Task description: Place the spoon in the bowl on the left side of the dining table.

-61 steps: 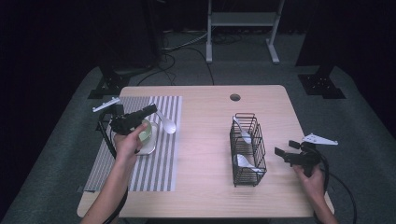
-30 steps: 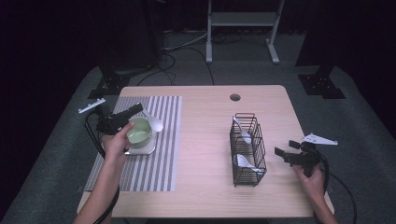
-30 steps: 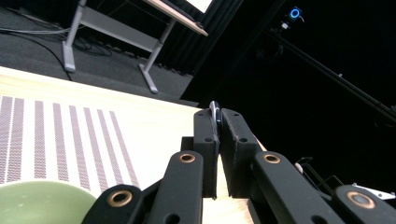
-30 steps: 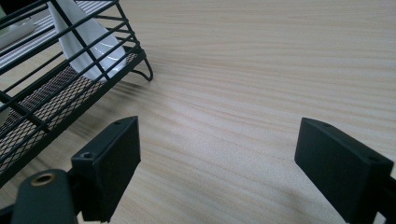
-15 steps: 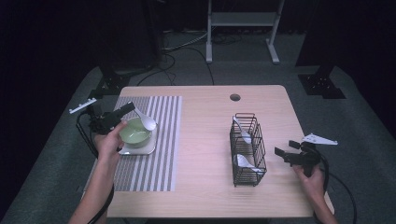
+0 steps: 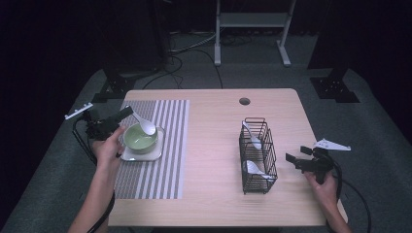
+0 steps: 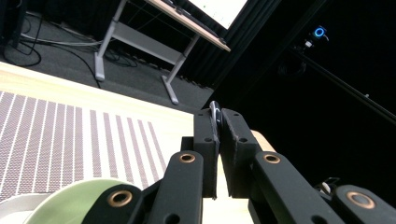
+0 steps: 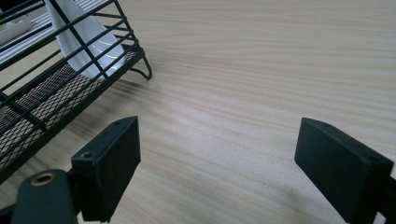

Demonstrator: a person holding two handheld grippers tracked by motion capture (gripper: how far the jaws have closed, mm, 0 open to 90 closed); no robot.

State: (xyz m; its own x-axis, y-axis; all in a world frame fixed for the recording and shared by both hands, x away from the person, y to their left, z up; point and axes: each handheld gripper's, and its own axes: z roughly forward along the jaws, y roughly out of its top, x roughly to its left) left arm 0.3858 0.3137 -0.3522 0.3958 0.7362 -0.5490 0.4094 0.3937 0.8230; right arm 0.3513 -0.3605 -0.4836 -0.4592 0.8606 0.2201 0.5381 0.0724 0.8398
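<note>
Care with the spoon (image 6: 144, 125) matters most at this step: the left gripper (image 6: 124, 113) pinches the tip of its handle, and the white scoop end hangs over the green bowl (image 6: 140, 137). To do it well, I would lower the scoop until it rests inside the bowl, lean the handle on the rim, and only then part the fingers, so the spoon does not tip out or knock the bowl off its small white plate (image 6: 141, 154). In the left gripper view the fingers (image 7: 205, 140) stand almost together, with a thin edge of the handle showing between their tips, so the hold looks narrow and slight; a slow, steady release seems wise.

The spoon is a white, glossy soup spoon with a short handle and a deep rounded scoop. It sits at the left of the table (image 6: 214, 145), above the bowl, which stands on the plate on a striped mat (image 6: 160, 145).

Across the table the right gripper (image 6: 297, 161) hovers just beside the black wire basket (image 6: 256, 155), its fingers (image 8: 109, 163) spread wide and holding nothing. Two more white spoons lie in that basket.
</note>
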